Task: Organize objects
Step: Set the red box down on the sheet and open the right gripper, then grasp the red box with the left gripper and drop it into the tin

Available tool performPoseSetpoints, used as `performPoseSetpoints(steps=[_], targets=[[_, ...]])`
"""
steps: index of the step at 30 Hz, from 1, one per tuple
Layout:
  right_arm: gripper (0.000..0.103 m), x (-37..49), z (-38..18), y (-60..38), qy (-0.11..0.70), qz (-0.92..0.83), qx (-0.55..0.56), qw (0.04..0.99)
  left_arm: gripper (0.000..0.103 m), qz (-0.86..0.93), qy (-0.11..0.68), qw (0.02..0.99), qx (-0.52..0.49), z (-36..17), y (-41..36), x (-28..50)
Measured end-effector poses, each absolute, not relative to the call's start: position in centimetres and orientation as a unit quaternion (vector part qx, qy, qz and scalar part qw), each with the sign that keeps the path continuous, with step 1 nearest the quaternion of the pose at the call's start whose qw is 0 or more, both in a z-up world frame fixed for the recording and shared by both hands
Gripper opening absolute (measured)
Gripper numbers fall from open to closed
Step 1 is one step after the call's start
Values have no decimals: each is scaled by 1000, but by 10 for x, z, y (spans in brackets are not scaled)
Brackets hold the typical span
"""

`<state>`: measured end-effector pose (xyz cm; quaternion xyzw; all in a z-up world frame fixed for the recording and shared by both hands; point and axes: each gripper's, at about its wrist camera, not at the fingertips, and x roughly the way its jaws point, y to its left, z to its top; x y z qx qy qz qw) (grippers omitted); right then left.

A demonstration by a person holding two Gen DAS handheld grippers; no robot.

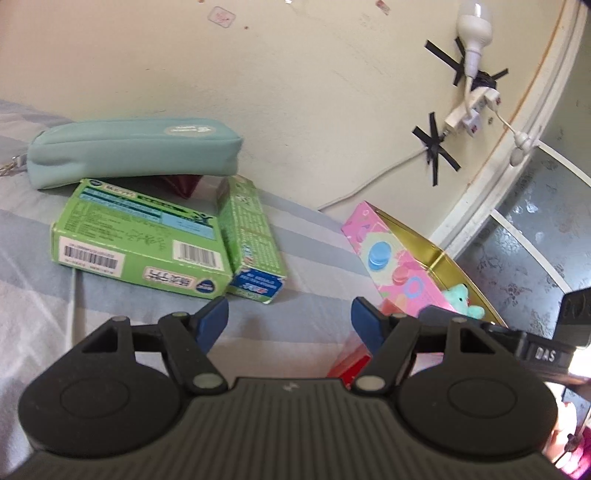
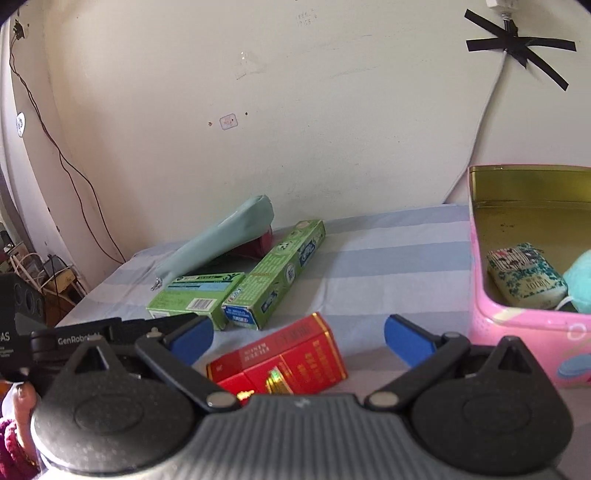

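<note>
A red box (image 2: 284, 363) lies on the striped bed sheet between my right gripper's (image 2: 298, 338) open fingers, close in front; a corner of it shows in the left wrist view (image 1: 351, 365). My left gripper (image 1: 289, 320) is open and empty. Ahead of it lie a flat green box (image 1: 140, 243), a long green toothpaste box (image 1: 251, 240) and a teal pencil pouch (image 1: 133, 151). The open pink tin (image 2: 524, 332) stands at the right, holding a patterned pouch (image 2: 526, 277) and a teal plush (image 1: 460, 295).
A dark red item (image 1: 183, 182) lies under the pouch. The wall (image 2: 295, 110) is behind the bed, with a taped cable (image 1: 434, 147) and bulb (image 1: 474, 27). A window (image 1: 535, 240) is at the right. The bed's edge drops off at the left (image 2: 92, 295).
</note>
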<state>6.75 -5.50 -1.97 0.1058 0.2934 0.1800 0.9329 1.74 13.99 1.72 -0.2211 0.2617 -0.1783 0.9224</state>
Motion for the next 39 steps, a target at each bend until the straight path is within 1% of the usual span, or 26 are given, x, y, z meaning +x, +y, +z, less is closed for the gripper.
performPoseSetpoints(steps=[1, 2, 3, 6, 11, 16, 21, 23, 26, 27, 30, 32, 39], targets=[[98, 70, -20, -55, 295, 173, 106, 934, 75, -188, 259, 923, -211, 18, 135, 16], [92, 74, -20, -56, 297, 167, 109, 934, 75, -198, 256, 925, -199, 18, 129, 14], [89, 78, -19, -56, 300, 164, 116, 933, 75, -207, 253, 927, -185, 19, 124, 13], [81, 92, -21, -52, 312, 148, 116, 931, 75, -232, 246, 930, -145, 19, 107, 7], [76, 95, -29, -48, 322, 139, 89, 932, 75, -291, 246, 919, -103, 17, 87, 1], [76, 73, -29, -62, 318, 133, 78, 936, 75, -347, 229, 908, -55, 17, 69, -12], [77, 34, -37, -86, 330, 117, 64, 935, 75, -395, 237, 886, -46, 16, 63, -17], [78, 18, -44, -101, 331, 115, 83, 933, 75, -397, 232, 886, -65, 18, 70, -16], [79, -1, -48, -117, 321, 120, 100, 934, 75, -385, 244, 879, -142, 18, 91, -3], [82, -5, -47, -117, 315, 125, 96, 936, 75, -379, 250, 875, -168, 17, 97, 2], [89, -11, -45, -111, 307, 155, 69, 937, 75, -361, 279, 862, -222, 12, 108, 16], [91, -10, -45, -97, 307, 167, 45, 936, 74, -350, 293, 862, -221, 10, 104, 19], [92, -1, -57, -52, 327, 196, -42, 924, 74, -334, 329, 864, -186, 8, 76, 26]])
